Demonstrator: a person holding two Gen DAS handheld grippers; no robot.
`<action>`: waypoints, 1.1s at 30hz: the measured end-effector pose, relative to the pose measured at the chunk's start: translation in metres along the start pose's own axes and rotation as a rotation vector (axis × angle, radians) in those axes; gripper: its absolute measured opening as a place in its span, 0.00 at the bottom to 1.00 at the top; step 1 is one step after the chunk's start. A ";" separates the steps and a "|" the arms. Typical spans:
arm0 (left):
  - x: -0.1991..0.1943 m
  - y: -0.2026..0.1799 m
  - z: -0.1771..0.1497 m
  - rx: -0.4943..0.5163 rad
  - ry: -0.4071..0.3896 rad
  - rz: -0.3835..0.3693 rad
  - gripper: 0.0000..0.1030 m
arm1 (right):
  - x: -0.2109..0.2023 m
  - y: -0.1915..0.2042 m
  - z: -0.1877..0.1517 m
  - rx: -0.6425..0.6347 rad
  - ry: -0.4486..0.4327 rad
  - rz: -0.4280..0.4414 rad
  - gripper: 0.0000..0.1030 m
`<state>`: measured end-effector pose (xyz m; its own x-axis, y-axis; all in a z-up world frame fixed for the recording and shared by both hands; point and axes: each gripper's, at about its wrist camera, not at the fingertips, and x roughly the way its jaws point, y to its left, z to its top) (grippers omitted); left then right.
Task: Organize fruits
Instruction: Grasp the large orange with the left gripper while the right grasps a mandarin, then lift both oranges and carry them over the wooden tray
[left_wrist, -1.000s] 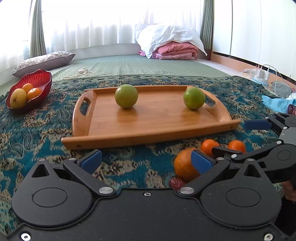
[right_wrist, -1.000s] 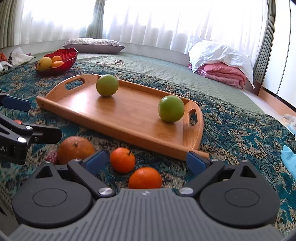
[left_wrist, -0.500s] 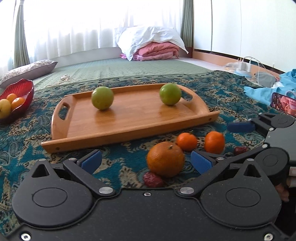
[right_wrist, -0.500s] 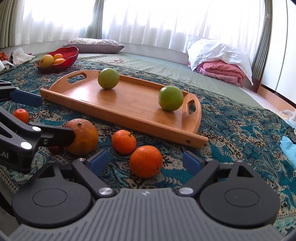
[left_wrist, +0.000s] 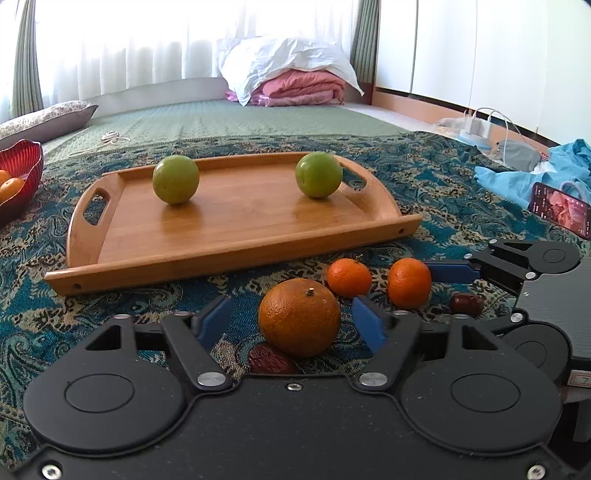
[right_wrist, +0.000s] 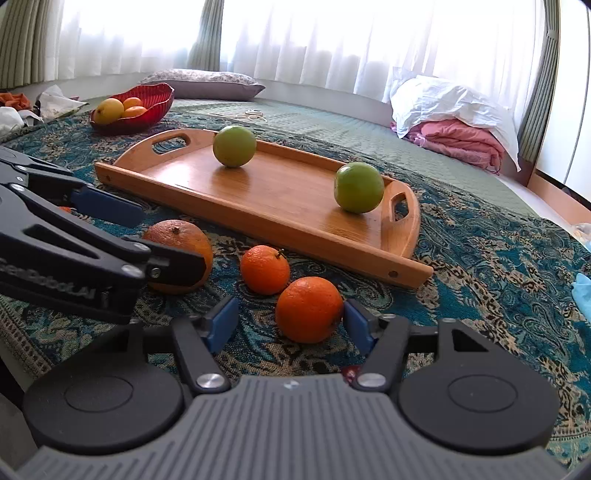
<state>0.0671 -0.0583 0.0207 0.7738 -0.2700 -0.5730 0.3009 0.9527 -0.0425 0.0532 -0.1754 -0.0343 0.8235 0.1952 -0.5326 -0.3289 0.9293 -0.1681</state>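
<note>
Oranges lie loose on the patterned cloth (left_wrist: 110, 306) in front of a wooden tray (left_wrist: 236, 206). The left tool (left_wrist: 291, 321) has just been closing, and its blue pads now flank the large orange (left_wrist: 299, 317) with a gap visible on either side, so it is released, not gripping. A dark red date (left_wrist: 269, 360) sits just beside that orange, near the tool's body. The right tool (right_wrist: 286, 323) has also just been closing; the smaller orange (right_wrist: 308, 308) lies between its pads, the right pad at or very near the skin (contact cannot be told) and the left pad clearly apart, so nothing is clamped. A third orange (right_wrist: 264, 269) rests just beyond, between the other two and the tray's near edge. On the tray stand two green fruits (left_wrist: 175, 179), well apart, one toward each handle. A red bowl (right_wrist: 147, 107) holding yellow and orange fruit sits on the cloth past the tray's far left corner. A phone (left_wrist: 561, 208) leans at the right, near blue fabric (left_wrist: 517, 177).
</note>
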 end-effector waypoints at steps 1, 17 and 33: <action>0.002 0.000 0.000 -0.002 0.006 0.002 0.62 | 0.000 0.000 0.000 0.000 -0.002 0.001 0.72; 0.018 -0.003 -0.002 -0.064 0.048 0.006 0.47 | 0.004 -0.008 -0.001 0.038 0.015 -0.014 0.45; -0.004 0.000 0.008 -0.066 -0.030 0.048 0.47 | -0.005 -0.014 0.003 0.125 -0.030 -0.036 0.40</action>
<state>0.0683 -0.0581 0.0291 0.8030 -0.2273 -0.5509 0.2266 0.9714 -0.0704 0.0550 -0.1885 -0.0268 0.8476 0.1689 -0.5031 -0.2408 0.9672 -0.0810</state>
